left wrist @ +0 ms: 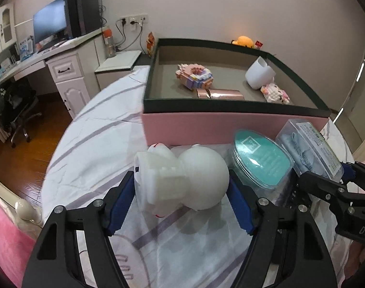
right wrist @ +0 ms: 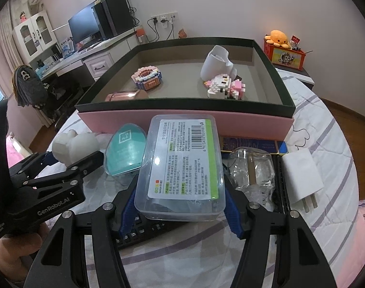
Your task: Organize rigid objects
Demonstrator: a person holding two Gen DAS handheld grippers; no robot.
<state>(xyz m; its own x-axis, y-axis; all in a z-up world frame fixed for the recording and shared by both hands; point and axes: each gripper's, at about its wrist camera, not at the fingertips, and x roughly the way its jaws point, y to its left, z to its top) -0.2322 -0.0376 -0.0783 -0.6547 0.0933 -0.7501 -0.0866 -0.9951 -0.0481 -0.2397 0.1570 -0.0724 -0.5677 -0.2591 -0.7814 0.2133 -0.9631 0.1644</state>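
On the bed: a white sheet with purple stripes [left wrist: 96, 144] carries the loose things and the pink box [left wrist: 206, 129].
Left gripper [left wrist: 182, 187]: fingers half open, blue pads pressed on both sides of the white figure [left wrist: 182, 180], which lies on its side on the sheet just before the box.
Right gripper [right wrist: 180, 189]: fingers half open, pads clamped on the long sides of the clear case [right wrist: 182, 163] with a printed label; the case is tilted above a dark keyboard [right wrist: 144, 232].
Teal case [right wrist: 124, 153]: lies between figure and clear case, near the box wall.
Box contents: two brick models [left wrist: 194, 75] [left wrist: 275, 92], a white cup [left wrist: 259, 73] on its side, a pink-gold tube [left wrist: 221, 94].
Right of clear case: a clear bottle [right wrist: 252, 168] and a white plug [right wrist: 302, 172].
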